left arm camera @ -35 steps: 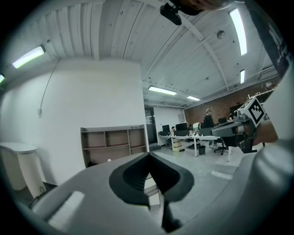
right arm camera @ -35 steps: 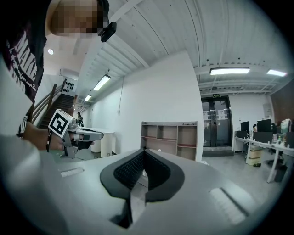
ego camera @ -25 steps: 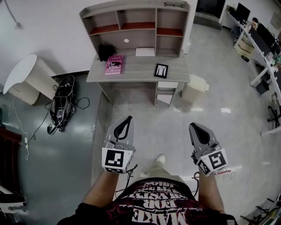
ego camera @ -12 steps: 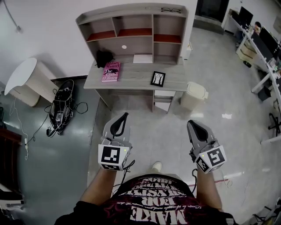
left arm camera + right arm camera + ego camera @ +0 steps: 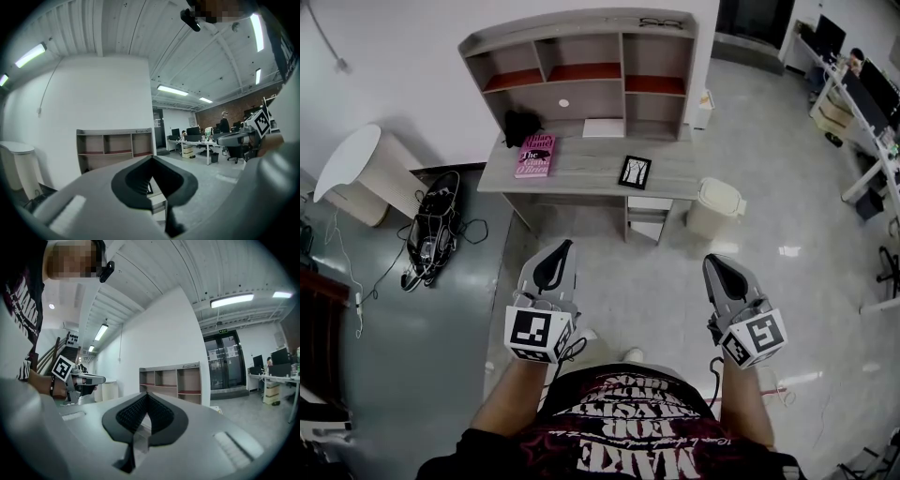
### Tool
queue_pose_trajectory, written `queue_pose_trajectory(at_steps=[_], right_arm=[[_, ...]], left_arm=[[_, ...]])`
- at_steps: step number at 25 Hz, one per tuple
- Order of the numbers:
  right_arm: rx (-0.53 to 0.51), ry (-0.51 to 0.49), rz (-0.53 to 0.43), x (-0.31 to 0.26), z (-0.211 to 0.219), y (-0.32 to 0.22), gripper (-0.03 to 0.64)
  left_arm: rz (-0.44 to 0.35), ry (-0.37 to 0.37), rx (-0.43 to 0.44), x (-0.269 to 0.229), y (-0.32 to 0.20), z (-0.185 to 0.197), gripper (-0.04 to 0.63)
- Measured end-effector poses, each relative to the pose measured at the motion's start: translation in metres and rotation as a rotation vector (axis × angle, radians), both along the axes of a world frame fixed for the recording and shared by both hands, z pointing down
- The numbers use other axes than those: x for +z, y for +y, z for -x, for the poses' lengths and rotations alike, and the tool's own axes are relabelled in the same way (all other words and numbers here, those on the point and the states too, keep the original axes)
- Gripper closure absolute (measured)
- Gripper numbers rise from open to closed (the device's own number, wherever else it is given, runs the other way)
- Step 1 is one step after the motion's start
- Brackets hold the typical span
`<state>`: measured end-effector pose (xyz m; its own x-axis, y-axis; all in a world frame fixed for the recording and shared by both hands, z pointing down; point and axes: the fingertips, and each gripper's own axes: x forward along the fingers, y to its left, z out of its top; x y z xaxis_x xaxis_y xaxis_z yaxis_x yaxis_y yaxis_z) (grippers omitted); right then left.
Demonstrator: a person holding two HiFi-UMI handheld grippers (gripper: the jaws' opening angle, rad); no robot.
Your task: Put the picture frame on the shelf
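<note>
A small black picture frame (image 5: 635, 172) lies on the grey desk (image 5: 591, 169) toward its right end. Behind it rises the shelf unit (image 5: 581, 70) with red-lined compartments, also in the left gripper view as the shelf (image 5: 115, 147) and in the right gripper view as the shelf (image 5: 171, 380). My left gripper (image 5: 560, 251) and right gripper (image 5: 715, 262) hang over the floor well short of the desk. Both are shut with nothing between the jaws.
A pink book (image 5: 534, 156), a black bag (image 5: 521, 125) and a white pad (image 5: 604, 127) lie on the desk. A white bin (image 5: 716, 208) stands right of it. A round white table (image 5: 352, 164) and a bag with cables (image 5: 431, 230) are at left. Office desks (image 5: 862, 94) fill the right.
The view has drifted slightly nearer the desk. Both grippers stay shut and hold roughly the same position in front of me.
</note>
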<state>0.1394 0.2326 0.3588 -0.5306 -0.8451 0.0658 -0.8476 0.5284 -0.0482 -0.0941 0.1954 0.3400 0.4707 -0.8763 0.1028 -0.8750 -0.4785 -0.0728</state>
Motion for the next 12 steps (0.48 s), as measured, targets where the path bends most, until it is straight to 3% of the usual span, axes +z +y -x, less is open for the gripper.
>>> queue_pose_trajectory(at_steps=[12], right_arm=[[0.039,0.004,0.011,0.008,-0.012,-0.013,0.589]], left_arm=[[0.017,-0.013,0.032,0.013,-0.02,-0.012,0.595]])
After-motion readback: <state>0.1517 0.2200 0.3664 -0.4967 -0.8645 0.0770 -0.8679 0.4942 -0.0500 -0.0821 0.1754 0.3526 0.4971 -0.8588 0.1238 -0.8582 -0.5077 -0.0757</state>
